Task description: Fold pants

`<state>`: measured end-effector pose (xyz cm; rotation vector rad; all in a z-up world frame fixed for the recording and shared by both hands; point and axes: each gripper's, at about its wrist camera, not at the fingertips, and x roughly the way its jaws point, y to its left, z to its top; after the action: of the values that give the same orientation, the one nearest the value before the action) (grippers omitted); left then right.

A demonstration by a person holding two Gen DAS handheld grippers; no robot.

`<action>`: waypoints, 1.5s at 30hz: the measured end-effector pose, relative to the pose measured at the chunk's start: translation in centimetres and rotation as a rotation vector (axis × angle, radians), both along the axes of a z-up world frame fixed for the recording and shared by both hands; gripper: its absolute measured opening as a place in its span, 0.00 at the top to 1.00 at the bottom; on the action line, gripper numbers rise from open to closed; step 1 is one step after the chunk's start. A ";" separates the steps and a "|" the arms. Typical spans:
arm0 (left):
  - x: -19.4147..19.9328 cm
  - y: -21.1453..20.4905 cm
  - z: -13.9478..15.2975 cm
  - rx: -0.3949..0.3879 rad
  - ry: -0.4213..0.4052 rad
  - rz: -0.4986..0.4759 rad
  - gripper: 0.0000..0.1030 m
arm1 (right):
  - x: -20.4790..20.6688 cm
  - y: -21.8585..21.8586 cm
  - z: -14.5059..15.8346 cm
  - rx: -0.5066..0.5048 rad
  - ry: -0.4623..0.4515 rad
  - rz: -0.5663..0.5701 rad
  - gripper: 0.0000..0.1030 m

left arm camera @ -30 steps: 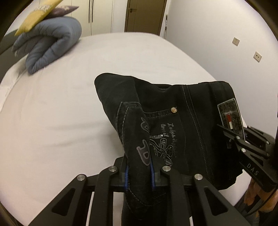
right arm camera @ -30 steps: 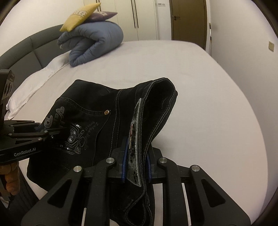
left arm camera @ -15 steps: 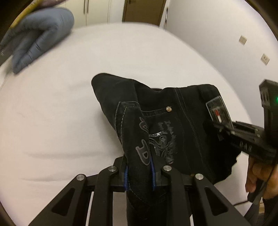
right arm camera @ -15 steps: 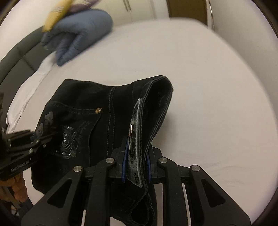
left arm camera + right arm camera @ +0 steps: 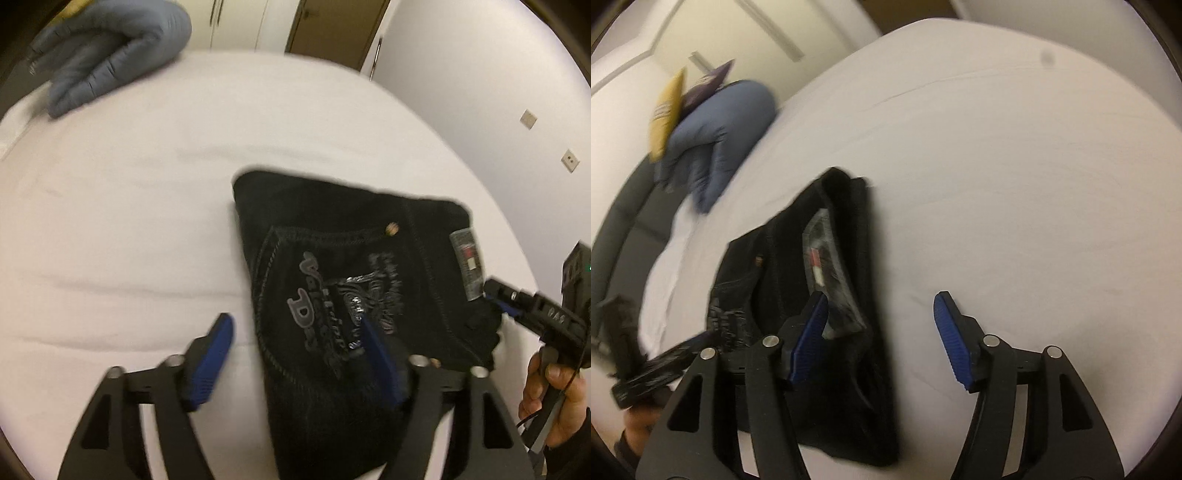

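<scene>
both grippers, left gripper (image 5: pixel 295 332) and right gripper (image 5: pixel 881 314), gape wide with nothing held, the folded pants (image 5: pixel 354 280) lying on the bed (image 5: pixel 129 229), so i'd back straight off without snagging denim.

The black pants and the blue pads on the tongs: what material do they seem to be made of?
The black pants look like matte denim: pale contrast stitching, a metal rivet and a silvery print show. The blue pads on the right tongs look like ribbed rubber or soft plastic, though blur leaves that open.
</scene>
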<state>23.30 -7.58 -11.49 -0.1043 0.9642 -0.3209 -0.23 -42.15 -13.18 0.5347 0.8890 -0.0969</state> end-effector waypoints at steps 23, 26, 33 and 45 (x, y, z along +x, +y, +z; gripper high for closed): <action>-26.7 5.3 27.4 0.163 -0.974 0.330 0.00 | -24.4 17.5 30.4 -0.739 -0.897 -0.215 0.00; -28.7 5.8 28.9 0.121 -1.000 0.309 0.00 | -27.1 18.7 32.6 -0.763 -0.960 -0.220 0.00; -29.4 6.1 30.2 0.174 -0.904 0.336 0.00 | -30.9 18.5 37.6 -0.691 -0.913 -0.152 0.00; -25.3 4.7 23.6 0.151 -0.533 0.310 0.00 | -28.5 20.4 36.0 -0.663 -0.718 -0.101 0.00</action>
<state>-2.00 -2.86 12.07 -0.0255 0.4305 0.0166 -28.72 -21.70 22.82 -0.0285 0.0971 -0.2606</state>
